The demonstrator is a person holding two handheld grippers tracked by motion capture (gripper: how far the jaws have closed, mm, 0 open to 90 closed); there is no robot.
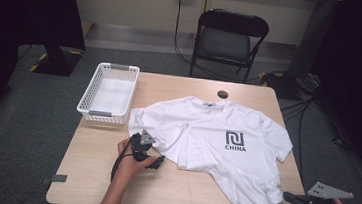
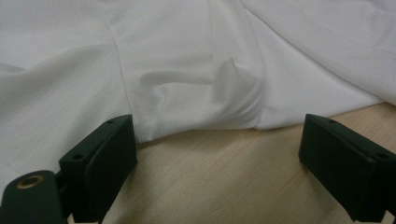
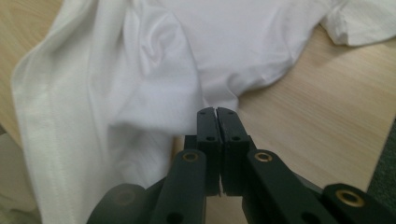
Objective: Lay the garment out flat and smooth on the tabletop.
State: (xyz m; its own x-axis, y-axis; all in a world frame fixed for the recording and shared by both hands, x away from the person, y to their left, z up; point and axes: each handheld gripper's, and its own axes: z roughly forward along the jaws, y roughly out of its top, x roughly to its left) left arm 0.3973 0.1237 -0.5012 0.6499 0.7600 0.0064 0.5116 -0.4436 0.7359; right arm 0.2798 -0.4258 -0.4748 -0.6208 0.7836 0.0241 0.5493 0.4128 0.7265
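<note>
A white T-shirt [image 1: 226, 136] with a dark "CHINA" print lies front up on the wooden table [image 1: 91, 174], its left side folded inward and its lower hem trailing over the front right edge. My left gripper [image 1: 155, 162] rests on the table at the shirt's folded left edge. In the left gripper view its jaws [image 2: 219, 154] stand wide open, with the rumpled cloth [image 2: 187, 60] just beyond them and bare wood between. My right gripper [image 1: 288, 196] is at the front right corner. Its jaws [image 3: 217, 112] are shut, pinching a thin edge of the shirt [image 3: 140, 70] at their tips.
An empty white plastic basket [image 1: 108, 92] stands at the table's back left. A small black round object [image 1: 223, 94] lies near the shirt's collar. A black folding chair [image 1: 228, 33] stands behind the table, with cables on the floor to the right.
</note>
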